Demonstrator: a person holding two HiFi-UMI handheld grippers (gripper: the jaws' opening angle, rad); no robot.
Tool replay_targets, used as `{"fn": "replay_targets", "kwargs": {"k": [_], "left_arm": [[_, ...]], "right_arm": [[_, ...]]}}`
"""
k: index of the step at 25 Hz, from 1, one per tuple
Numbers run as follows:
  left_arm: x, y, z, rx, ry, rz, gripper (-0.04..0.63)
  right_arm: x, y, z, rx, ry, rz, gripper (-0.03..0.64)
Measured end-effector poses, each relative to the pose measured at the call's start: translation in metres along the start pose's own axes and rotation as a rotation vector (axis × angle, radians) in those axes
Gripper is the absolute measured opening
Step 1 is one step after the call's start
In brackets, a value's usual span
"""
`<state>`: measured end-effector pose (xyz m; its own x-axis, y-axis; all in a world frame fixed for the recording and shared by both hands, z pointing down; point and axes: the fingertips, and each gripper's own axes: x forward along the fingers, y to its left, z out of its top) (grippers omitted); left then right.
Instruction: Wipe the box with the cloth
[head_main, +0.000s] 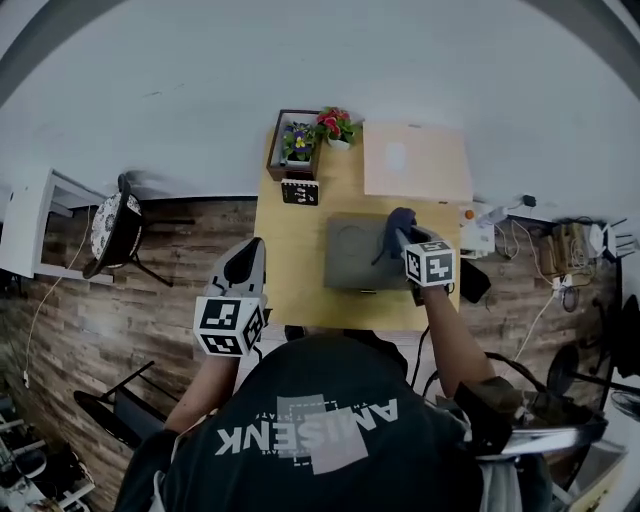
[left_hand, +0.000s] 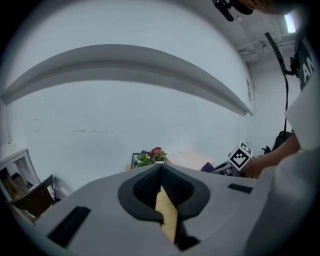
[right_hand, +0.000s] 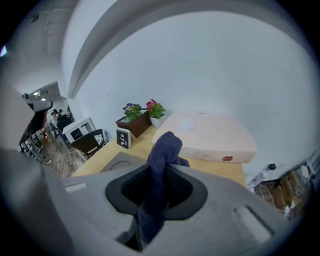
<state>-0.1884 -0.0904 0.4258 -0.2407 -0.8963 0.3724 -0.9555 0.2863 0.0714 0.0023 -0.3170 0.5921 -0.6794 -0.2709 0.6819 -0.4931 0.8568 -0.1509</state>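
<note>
Dark-blue fabric cloth (right_hand: 159, 170) sits clamped in the right hand-held gripper (head_main: 405, 238) just above the flat grey box (head_main: 350, 255), wiping seemingly unfinished, with the left hand-held gripper (left_hand: 161, 172) clenched empty.

Office-like room: desk (head_main: 290, 250), chairs (head_main: 116, 230), cables (head_main: 545, 300).

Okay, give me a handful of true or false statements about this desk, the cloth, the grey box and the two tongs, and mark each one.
1. The right tongs are shut on the blue cloth. True.
2. The left tongs hold a sponge. False: they are together with nothing between them.
3. The grey box lies on the table. True.
4. The flowers stand at the table's near edge, next to the person. False: they stand at its far edge.
5. The left tongs hover over the grey box. False: they are off the table's left side.
</note>
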Motion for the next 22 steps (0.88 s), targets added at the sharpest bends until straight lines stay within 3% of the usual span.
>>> {"fn": "replay_targets", "kwargs": {"k": [8,17,22], "left_arm": [[0.019,-0.015,0.006,0.036,0.021,-0.017,0.000],[0.008,0.005,-0.007,0.007,0.041,0.044,0.002],[0.002,0.030,-0.005,0.015,0.035,0.051,0.002]], "right_arm": [[0.010,-0.064,-0.024,0.055,0.059,-0.080,0.066],[0.028,-0.064,-0.038,0.007,0.102,-0.093,0.066],[0.028,-0.049,-0.041,-0.071,0.129,-0.123,0.066]]}}
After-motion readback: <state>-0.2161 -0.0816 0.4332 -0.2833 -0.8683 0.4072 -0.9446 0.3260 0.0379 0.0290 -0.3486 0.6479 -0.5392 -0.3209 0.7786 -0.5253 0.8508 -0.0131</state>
